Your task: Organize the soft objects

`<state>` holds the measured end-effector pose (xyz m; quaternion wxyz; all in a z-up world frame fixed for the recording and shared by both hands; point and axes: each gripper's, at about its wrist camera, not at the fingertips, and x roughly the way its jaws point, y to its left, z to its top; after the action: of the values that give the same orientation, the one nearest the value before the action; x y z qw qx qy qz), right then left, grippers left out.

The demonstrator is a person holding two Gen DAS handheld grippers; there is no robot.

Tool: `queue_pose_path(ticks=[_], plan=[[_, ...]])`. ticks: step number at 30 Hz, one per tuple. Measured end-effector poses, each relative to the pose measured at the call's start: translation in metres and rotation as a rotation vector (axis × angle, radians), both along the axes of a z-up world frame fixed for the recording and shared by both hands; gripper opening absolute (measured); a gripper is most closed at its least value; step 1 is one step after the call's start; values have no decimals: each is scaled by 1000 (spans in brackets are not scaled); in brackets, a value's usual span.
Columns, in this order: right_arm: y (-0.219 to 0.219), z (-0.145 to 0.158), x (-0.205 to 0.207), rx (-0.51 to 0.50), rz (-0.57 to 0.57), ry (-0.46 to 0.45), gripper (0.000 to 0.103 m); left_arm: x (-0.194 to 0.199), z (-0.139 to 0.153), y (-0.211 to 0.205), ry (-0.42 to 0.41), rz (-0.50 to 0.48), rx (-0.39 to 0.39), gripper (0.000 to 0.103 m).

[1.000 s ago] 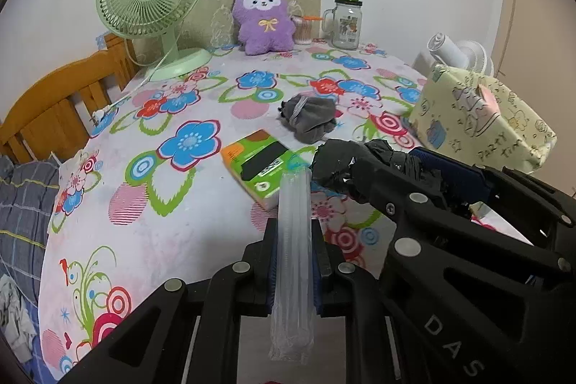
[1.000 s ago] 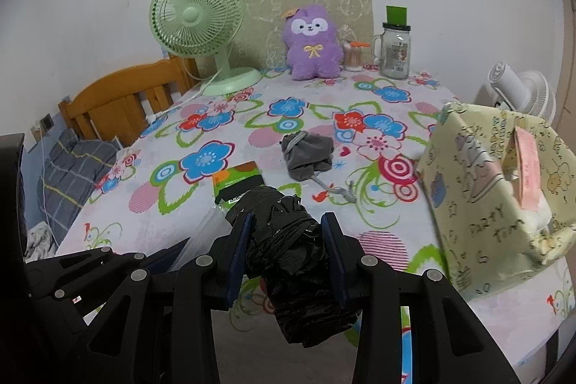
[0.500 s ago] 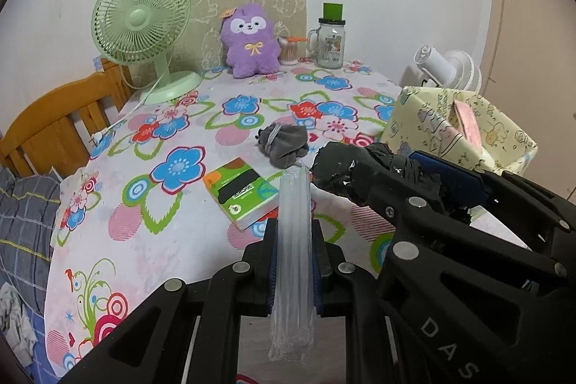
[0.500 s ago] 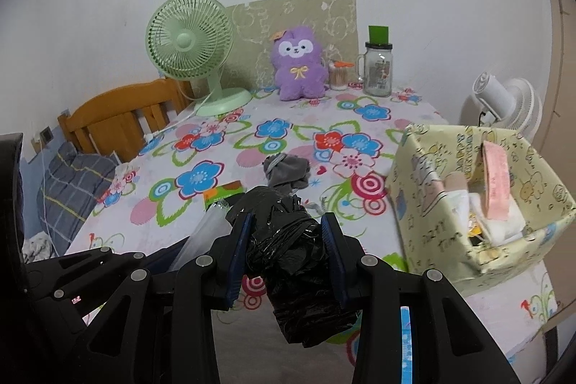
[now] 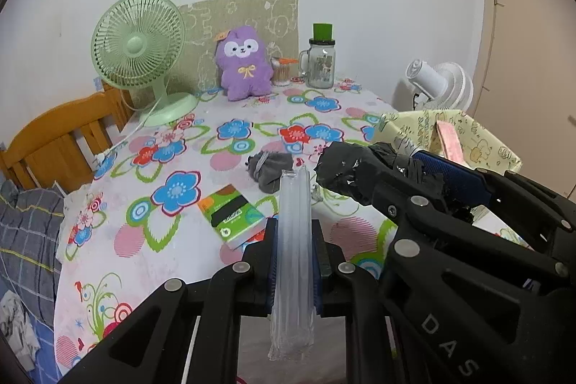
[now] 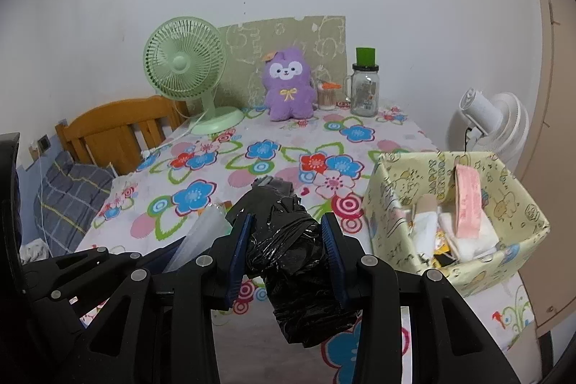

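My left gripper point(image 5: 294, 233) is shut on a flat pack of clear plastic bags point(image 5: 293, 261), held upright above the table's near edge. Just to its right, my right gripper point(image 6: 288, 229) is shut on a black plastic bag roll point(image 6: 288, 251); the roll point(image 5: 356, 168) also shows in the left wrist view. A grey sock bundle point(image 5: 271, 166) and a green tissue pack point(image 5: 234, 216) lie on the floral tablecloth point(image 5: 172, 146) ahead. The yellow cloth box point(image 6: 518, 204), holding white and pink soft items, stands at the right. A purple plush point(image 6: 288, 85) sits at the back.
At the back stand a green desk fan point(image 6: 187, 67), a glass jar with a green lid point(image 6: 365, 89) and a small cup of cotton swabs point(image 6: 325, 96). A white fan point(image 6: 493, 121) is beyond the box. A wooden chair point(image 6: 118, 128) and a grey checked cushion point(image 6: 68, 189) are left of the table.
Both grippers have risen and drawn back from the table with their loads still held. The table's objects now look smaller, and the inside of the yellow box has come into view.
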<state>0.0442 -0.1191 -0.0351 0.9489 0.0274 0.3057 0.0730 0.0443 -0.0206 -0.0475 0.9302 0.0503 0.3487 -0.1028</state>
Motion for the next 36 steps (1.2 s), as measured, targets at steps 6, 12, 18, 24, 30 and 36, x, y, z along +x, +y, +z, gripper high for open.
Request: queue_pose_path(ticks=[6, 12, 18, 24, 30, 36], plan=[[-7, 12, -1, -4, -17, -18, 43, 0, 11, -7, -19, -4, 4, 13], [-16, 23, -2, -3, -31, -34, 43, 1, 22, -15, -41, -14, 9, 13], [-24, 34, -1, -4, -43, -49, 43, 2, 32, -24, -59, -27, 10, 13], [-33, 43, 2, -5, -53, -65, 43, 5, 41, -32, -74, -32, 14, 13], [-42, 50, 7, 0, -61, -78, 43, 11, 48, -41, -84, -44, 14, 13], [-55, 55, 15, -8, -80, -93, 43, 18, 52, -52, -88, -66, 5, 13]])
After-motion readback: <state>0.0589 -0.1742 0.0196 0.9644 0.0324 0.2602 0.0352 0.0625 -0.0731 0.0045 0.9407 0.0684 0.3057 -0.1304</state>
